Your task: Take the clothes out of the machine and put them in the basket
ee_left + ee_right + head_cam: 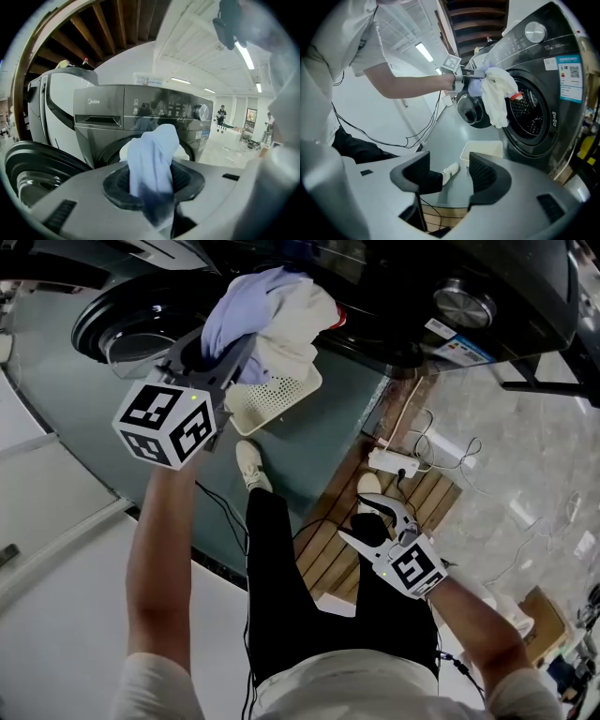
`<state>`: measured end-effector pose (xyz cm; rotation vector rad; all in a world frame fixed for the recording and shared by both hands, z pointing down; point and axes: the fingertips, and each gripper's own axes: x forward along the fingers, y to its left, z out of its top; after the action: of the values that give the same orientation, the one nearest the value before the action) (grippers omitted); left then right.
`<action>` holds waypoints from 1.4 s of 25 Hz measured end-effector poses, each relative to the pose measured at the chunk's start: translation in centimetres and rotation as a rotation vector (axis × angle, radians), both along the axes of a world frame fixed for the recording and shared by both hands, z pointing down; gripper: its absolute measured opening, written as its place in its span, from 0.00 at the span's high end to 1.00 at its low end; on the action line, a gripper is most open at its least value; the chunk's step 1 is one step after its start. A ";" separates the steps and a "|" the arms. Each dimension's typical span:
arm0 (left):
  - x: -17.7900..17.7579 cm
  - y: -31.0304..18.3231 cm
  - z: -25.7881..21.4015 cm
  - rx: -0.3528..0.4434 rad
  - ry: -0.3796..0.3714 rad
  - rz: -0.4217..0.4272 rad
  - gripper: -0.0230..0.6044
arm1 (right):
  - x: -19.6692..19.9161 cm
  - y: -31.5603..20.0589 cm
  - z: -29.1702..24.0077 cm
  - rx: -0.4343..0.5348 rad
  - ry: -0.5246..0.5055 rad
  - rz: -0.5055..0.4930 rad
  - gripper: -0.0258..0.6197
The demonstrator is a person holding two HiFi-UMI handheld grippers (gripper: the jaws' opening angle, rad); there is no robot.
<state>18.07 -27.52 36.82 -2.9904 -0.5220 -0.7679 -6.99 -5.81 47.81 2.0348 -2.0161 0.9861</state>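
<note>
My left gripper [218, 367] is raised in front of the dark front-loading washing machine [469, 277], shut on a bundle of clothes [272, 315]: a pale blue garment and a white one. In the left gripper view the blue cloth [152, 159] is pinched between the jaws and stands up from them. The right gripper view shows the white garment [497, 96] hanging down before the open drum [529, 115]. A white perforated basket [274, 397] sits on the floor under the bundle. Lower right, my right gripper [361, 519] hangs open, nothing between its jaws [449, 173].
The machine's round door [117, 329] stands open to the left. A power strip [396, 462] and loose cables lie on wooden slats [337, 554] to the right. The person's shoe [249, 465] is next to the basket. A second white machine [51, 108] stands beside the dark one.
</note>
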 end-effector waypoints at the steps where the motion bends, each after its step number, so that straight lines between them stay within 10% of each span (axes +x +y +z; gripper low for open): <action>1: -0.5 -0.2 -0.8 -0.004 0.012 0.000 0.77 | -0.2 -0.2 0.0 0.000 -0.001 -0.003 0.55; 22: -8.9 -6.6 -13.6 0.035 0.152 -0.013 0.77 | -2.3 -5.0 -1.6 0.008 0.059 -0.127 0.65; 35: -12.9 -10.0 -9.4 0.034 0.081 -0.049 0.77 | -3.1 -7.8 -1.4 -0.007 0.058 -0.166 0.68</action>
<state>5.20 -37.53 27.45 -2.9978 -0.4303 -0.6482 -10.09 -13.58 46.40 1.8342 -2.1082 0.8905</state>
